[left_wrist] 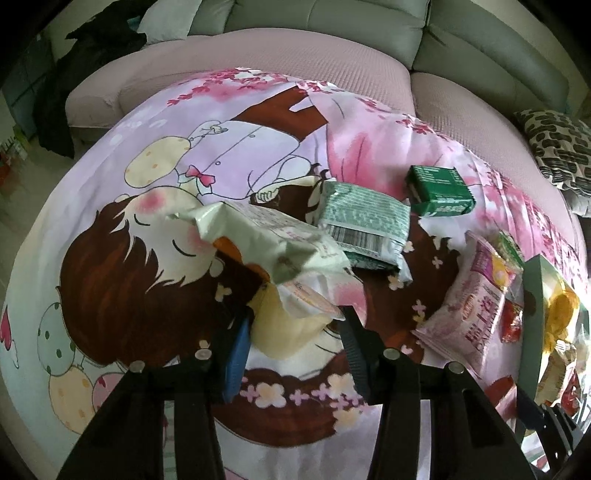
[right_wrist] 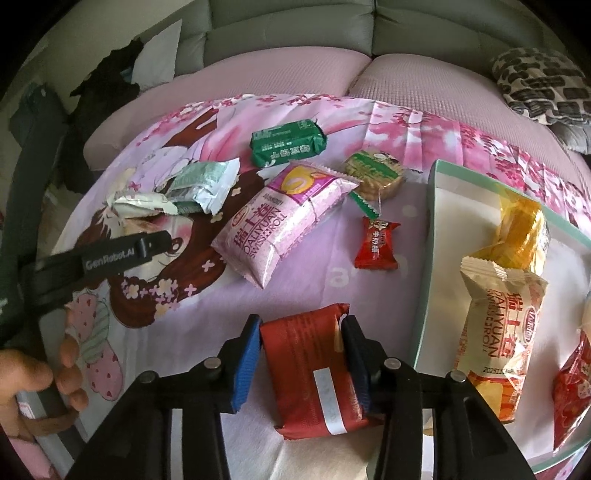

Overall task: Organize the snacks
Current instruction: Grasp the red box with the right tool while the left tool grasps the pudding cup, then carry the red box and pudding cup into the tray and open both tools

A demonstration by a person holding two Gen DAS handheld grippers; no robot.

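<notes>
**Red and cream packets gripped over a cartoon-print cloth**

Red foil is seen clamped between the blue pads of the right gripper (right_wrist: 301, 354), whose jaws are closed on a red snack packet (right_wrist: 314, 373) just left of a pale-green tray (right_wrist: 430, 236); only the right wrist view shows this packet. In the same view the tray is seen to hold a cream Swiss-roll packet (right_wrist: 498, 332), an orange-wrapped snack (right_wrist: 524, 225) and a red wrapper at its right edge. Loose on the printed cloth (right_wrist: 314, 266) are shown a pink Swiss-roll packet (right_wrist: 284, 221), a small red candy (right_wrist: 376, 243), a round green-labelled biscuit (right_wrist: 375, 173), a dark-green packet (right_wrist: 288, 142) and a silver-green packet (right_wrist: 201, 184). A hand (right_wrist: 33, 384) is seen at the left, holding the other tool.

From the left wrist view, the left gripper (left_wrist: 291, 332) is shown with its jaws closed on a crumpled cream-white packet (left_wrist: 273, 254), lying left of the silver-green packet; this grip is barely made out from the right camera. The tray is glimpsed only at that view's far right edge. A sofa (left_wrist: 325, 22) is seen behind.
</notes>
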